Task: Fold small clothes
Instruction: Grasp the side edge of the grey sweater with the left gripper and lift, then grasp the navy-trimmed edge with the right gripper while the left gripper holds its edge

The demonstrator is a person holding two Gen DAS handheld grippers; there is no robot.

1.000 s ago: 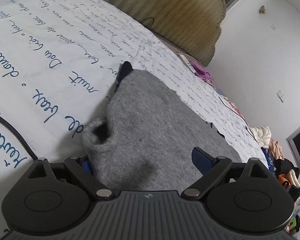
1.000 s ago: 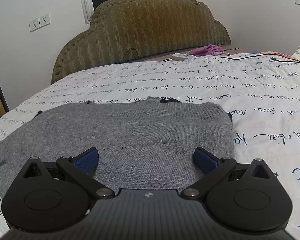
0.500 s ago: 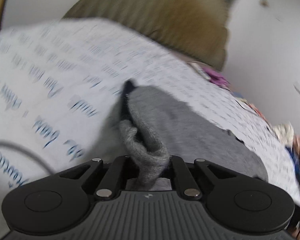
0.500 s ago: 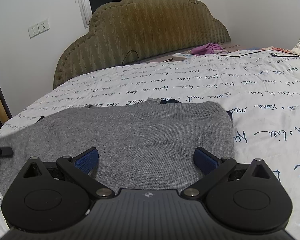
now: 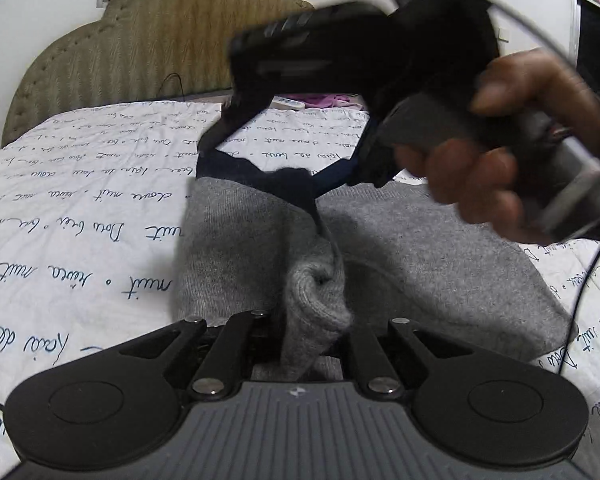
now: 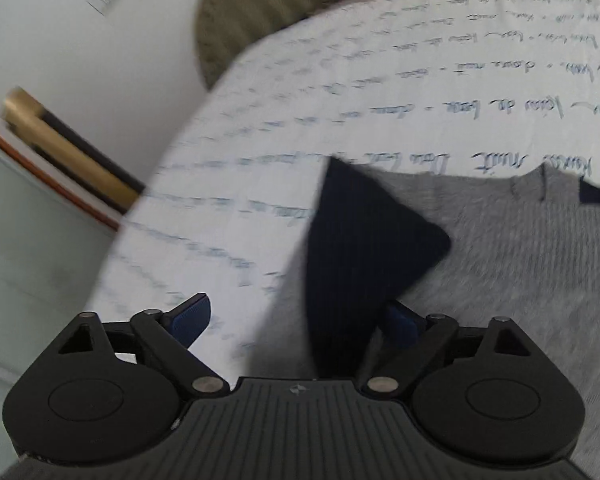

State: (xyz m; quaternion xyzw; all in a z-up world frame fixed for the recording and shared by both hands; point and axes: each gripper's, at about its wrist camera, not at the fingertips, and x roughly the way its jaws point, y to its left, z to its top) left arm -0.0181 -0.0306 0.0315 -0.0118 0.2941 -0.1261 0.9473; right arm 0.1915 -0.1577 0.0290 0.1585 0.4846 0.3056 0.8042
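Observation:
A grey knit sweater [image 5: 420, 264] lies flat on a white bed sheet [image 5: 80, 208] printed with blue script. My left gripper [image 5: 314, 332] is shut on a bunched grey sleeve cuff [image 5: 316, 304], lifted off the sweater's body. A person's hand [image 5: 500, 152] holds my right gripper [image 5: 280, 160] over the sweater's far edge, fingers spread around a dark navy part [image 5: 292, 180]. In the right wrist view, that navy piece [image 6: 360, 248] stands between the blue pads of my right gripper [image 6: 296, 320]. Its jaws are closing, and the left pad is still clear of the cloth. More grey sweater [image 6: 520, 264] spreads to the right.
An olive padded headboard [image 5: 148, 52] backs the bed, with a white remote [image 5: 286, 102] and pink cloth [image 5: 328, 100] beside it. A black cable [image 5: 580, 300] runs over the sheet at the right. The bed's left edge and a brass-coloured rail [image 6: 72, 152] show in the right wrist view.
My left gripper closed on the grey sleeve cuff and rolled, carrying it over the sweater. My right gripper swung left from the sweater's middle to its navy corner, which now sits between its fingers.

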